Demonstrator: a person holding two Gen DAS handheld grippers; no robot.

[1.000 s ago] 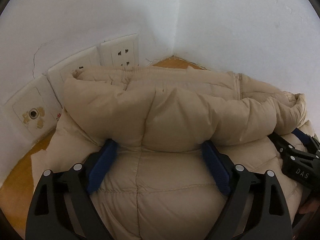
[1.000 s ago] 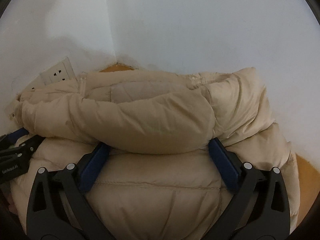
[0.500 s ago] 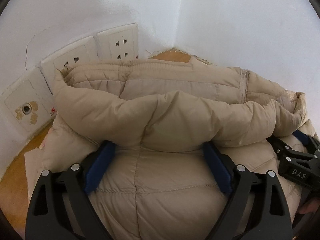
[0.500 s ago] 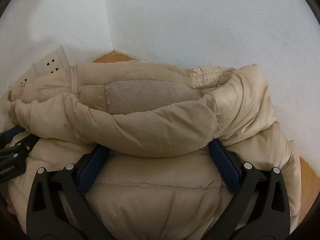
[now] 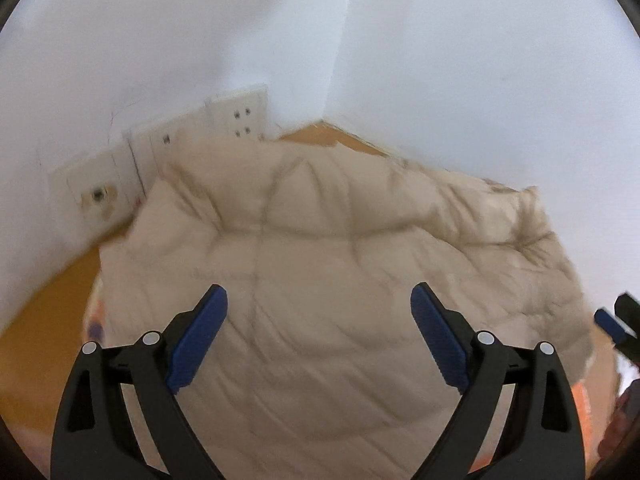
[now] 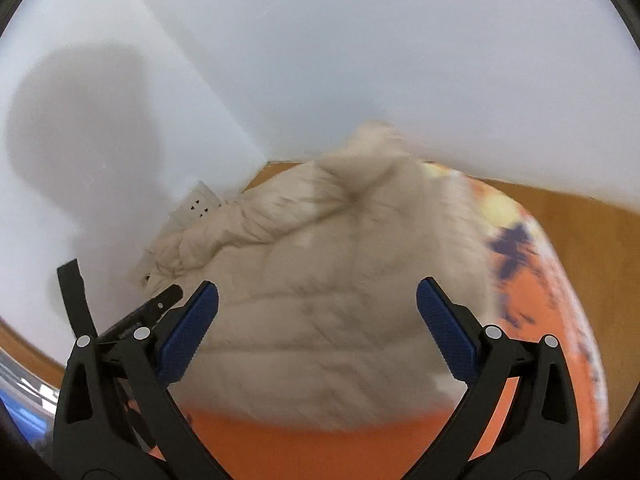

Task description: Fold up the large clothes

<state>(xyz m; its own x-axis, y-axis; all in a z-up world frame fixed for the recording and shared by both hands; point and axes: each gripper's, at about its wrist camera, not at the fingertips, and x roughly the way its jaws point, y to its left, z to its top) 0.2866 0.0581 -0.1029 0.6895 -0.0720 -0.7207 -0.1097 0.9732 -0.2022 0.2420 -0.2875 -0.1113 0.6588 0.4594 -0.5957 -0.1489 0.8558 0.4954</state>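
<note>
Above jacket [image 5: 320,280], both grippers (spread, empty)

We see the jacket [image 5: 320,280] ahead of both hand-held grippers, on the bench [image 5: 44,312], sockets [image 5: 240,114] behind it.

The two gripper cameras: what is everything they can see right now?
Padded coat: one, beige, heaped on the table in the wall corner.
Cloth: one, orange with dark marks, under the coat.
Table: one, wooden, against the walls.
Wall sockets: a row, white, behind the coat.
Left gripper: black with blue pads, open above the coat.
Right gripper: the same, open above the coat.
</note>
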